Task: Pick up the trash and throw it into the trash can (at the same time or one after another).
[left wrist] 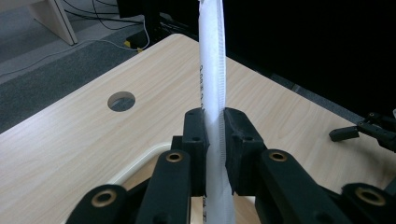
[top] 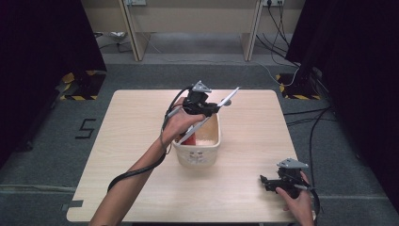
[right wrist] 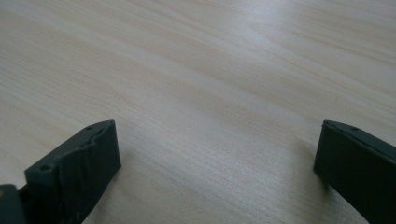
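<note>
A long flat white pouch (top: 230, 96) slants up and to the right above a cream tub (top: 197, 155) at the table's middle. My left gripper (top: 212, 109) is shut on it near its middle. In the left gripper view the pouch (left wrist: 212, 70) stands edge-on, pinched between the black jaws of the left gripper (left wrist: 215, 126). The pouch's lower end dips into the tub beside a red thing (top: 189, 139). My right gripper (top: 264, 182) rests near the table's front right corner, jaws pointing left. In the right gripper view the right gripper (right wrist: 215, 140) is open wide over bare wood, nothing between its fingers.
The tub's rim (left wrist: 140, 163) lies just below the left jaws. A round cable hole (left wrist: 121, 101) is cut in the tabletop beyond it. The light wood table (top: 244, 188) stands on grey carpet, with desk legs and cables behind.
</note>
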`<state>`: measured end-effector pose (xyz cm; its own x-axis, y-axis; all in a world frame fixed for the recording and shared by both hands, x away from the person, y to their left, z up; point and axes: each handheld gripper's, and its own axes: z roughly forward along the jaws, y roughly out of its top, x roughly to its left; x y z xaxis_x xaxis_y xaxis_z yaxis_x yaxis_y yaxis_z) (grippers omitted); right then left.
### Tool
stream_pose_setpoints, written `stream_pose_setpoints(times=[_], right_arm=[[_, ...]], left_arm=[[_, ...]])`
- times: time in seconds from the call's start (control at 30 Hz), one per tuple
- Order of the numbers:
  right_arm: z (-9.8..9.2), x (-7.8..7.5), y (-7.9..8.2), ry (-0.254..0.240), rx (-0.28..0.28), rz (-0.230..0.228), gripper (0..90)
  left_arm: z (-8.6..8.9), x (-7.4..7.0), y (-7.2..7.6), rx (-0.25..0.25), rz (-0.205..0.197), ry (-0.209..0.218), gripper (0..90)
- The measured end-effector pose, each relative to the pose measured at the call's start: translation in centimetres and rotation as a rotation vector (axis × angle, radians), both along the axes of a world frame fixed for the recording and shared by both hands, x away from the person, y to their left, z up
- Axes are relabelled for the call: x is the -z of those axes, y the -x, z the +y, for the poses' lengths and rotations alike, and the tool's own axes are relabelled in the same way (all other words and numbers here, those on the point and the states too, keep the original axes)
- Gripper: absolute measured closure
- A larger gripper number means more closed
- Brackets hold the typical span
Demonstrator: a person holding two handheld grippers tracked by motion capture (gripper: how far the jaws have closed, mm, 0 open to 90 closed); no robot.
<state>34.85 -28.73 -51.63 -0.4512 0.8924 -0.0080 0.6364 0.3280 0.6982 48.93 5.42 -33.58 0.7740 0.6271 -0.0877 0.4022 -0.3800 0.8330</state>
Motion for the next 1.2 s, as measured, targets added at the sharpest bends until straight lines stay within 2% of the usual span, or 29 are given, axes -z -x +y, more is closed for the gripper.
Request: stream_pose_setpoints(times=[0.33,0.53,0.7,0.93,1.1,1.2], right_arm=[[0.0,0.0,0.0,-0.001,0.0,-0.001,0.4],[0.0,0.0,0.0,-0.001,-0.001,-0.001,0.4],[0.0,0.0,0.0,-0.001,-0.001,-0.001,0.4],[0.0,0.0,0.0,0.001,-0.002,-0.002,0.4],[0.0,0.0,0.0,0.002,-0.004,-0.002,0.4],[0.0,0.0,0.0,0.002,-0.004,-0.002,0.4]], left_arm=[[0.4,1.0,0.1,-0.007,-0.002,-0.005,77.6],[0.8,1.0,0.0,-0.015,0.004,0.019,77.0],[0.2,0.7,-0.1,-0.018,-0.005,0.038,77.0],[-0.5,0.9,-0.4,-0.012,0.001,0.027,75.7],[-1.0,0.8,-0.9,-0.023,0.003,0.049,76.3],[-1.5,0.7,-0.7,-0.008,-0.006,0.037,76.4]])
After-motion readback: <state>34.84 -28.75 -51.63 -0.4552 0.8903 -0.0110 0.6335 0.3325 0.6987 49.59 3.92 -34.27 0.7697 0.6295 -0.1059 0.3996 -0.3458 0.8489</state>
